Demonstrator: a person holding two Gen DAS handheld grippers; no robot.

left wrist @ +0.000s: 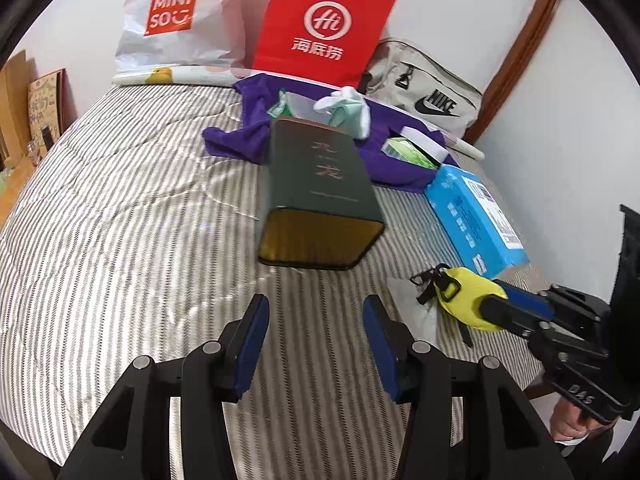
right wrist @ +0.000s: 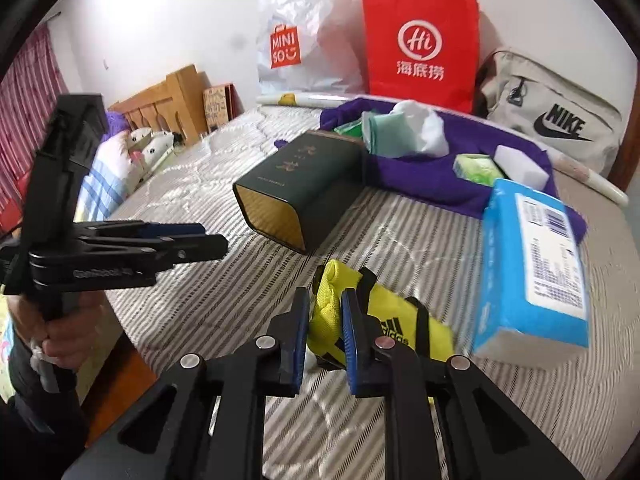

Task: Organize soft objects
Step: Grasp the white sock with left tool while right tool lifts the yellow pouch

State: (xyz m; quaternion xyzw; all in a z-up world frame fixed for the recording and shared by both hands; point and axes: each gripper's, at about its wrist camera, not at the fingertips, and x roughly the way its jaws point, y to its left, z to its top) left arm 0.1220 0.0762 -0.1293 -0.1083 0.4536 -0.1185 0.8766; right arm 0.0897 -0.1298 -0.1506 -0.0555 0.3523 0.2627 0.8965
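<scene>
A yellow Adidas pouch with black straps lies on the striped bed; it also shows in the left wrist view. My right gripper is shut on a fold of the yellow pouch; it shows in the left wrist view at the right. My left gripper is open and empty above the bed, just short of a dark green tin box lying on its side. The left gripper also shows in the right wrist view. A purple cloth lies behind the box.
A blue tissue pack lies right of the pouch. On the purple cloth sit a mint and white cloth bundle, a green packet and a white block. A red paper bag, a Miniso bag and a Nike bag stand against the wall.
</scene>
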